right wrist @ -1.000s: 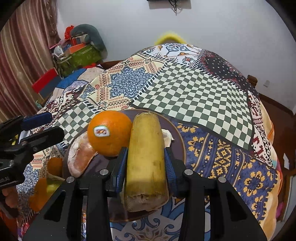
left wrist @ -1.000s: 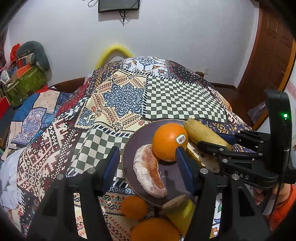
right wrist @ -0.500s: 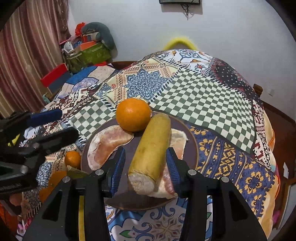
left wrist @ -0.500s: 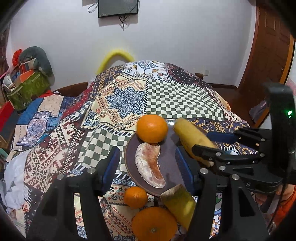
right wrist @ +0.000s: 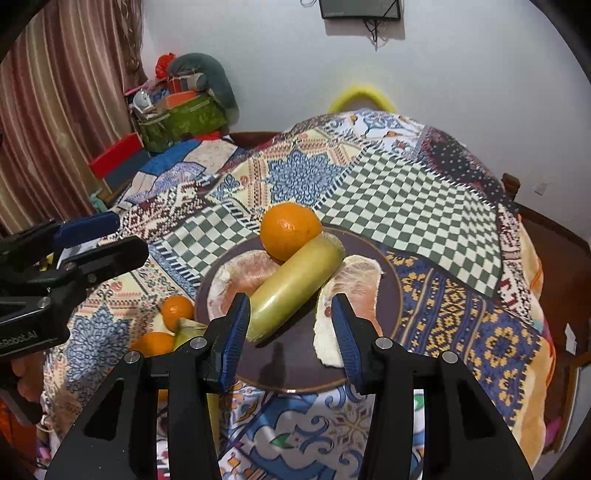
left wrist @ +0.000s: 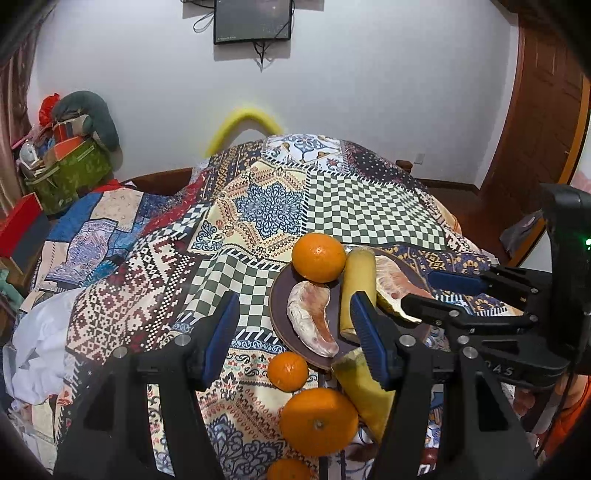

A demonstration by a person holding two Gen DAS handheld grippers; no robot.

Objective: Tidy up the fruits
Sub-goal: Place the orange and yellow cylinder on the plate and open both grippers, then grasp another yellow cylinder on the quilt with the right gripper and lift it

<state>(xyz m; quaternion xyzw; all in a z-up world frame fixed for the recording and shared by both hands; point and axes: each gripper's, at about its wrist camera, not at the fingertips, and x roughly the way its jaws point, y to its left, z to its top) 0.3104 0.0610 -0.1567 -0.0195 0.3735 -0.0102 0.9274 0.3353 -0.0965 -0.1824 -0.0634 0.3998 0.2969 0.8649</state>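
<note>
A dark brown plate sits on the patchwork cloth. It carries an orange, a yellow banana piece and two peeled pomelo segments. My right gripper hovers open over the plate's near side. The banana's cut end lies just beyond its left fingertip, free of the pads. My left gripper stands open and empty above the plate's left edge. Beside the plate lie a small orange, a large orange and a second banana piece.
The patchwork cloth drapes a rounded table that drops away on all sides. A green bag with clutter and a red box sit at the back left. A wooden door is at the right, and a screen hangs on the wall.
The right gripper has let go of the banana piece, which now rests on the plate against the orange. Both grippers have drawn back and up from the plate.
</note>
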